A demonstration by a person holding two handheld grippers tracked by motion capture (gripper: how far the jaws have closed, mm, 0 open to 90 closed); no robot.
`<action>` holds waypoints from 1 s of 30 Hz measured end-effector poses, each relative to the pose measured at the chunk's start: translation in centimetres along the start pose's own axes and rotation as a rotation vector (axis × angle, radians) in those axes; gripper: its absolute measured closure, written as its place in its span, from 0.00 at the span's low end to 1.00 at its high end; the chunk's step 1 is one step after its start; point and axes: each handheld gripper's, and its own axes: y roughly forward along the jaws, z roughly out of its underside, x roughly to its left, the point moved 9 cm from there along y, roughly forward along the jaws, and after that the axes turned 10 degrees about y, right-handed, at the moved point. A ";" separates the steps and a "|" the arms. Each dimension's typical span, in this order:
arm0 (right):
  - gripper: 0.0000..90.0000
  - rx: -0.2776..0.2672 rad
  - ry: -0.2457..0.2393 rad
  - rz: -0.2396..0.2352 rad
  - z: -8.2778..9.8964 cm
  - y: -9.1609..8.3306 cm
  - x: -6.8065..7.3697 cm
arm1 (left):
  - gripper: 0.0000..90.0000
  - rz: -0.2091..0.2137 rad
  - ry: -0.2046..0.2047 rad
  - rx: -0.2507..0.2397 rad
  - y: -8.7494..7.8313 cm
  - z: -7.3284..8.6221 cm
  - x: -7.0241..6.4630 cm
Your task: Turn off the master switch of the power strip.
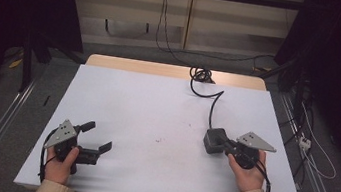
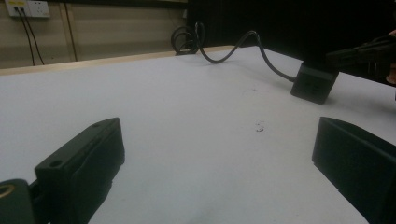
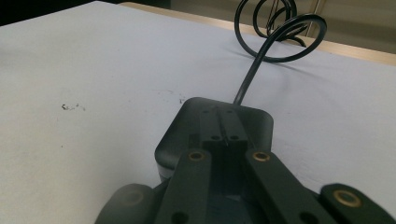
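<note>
I judge the work barely begun: my right gripper (image 1: 224, 145) has reached the black power adapter (image 1: 213, 139), and everything that follows, whether lifting, carrying or setting down, is not yet done. In the right gripper view the jaws sit close together above the adapter's top face (image 3: 219, 122), their tips nearly meeting; I cannot tell whether they pinch any part of it or merely press on it. The adapter rests flat on the surface (image 1: 156, 109), toward its right edge and a little nearer the near edge than the far one.

My left gripper (image 1: 98, 139) hangs near the near left corner of the surface, jaws wide apart and holding nothing, well apart from the adapter.

The adapter is a squat black block with rounded corners and a matte shell. A stiff black cable (image 1: 213, 104) leaves its far side, bends across the surface and ends in a loose coil (image 1: 202, 74) at the far edge. That cable looks springy, so I expect it to drag when the block moves.
</note>
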 end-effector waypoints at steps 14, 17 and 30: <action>1.00 0.007 0.015 0.002 0.0 0.0 0.0 | 0.02 0.000 0.005 0.003 0.0 0.0 -0.1; 1.00 0.012 0.007 0.009 0.1 0.1 0.0 | 0.02 -0.001 0.003 0.002 0.0 0.0 -0.1; 1.00 0.009 0.012 0.006 0.1 0.0 0.0 | 0.02 -0.002 0.000 0.000 0.0 0.0 -0.1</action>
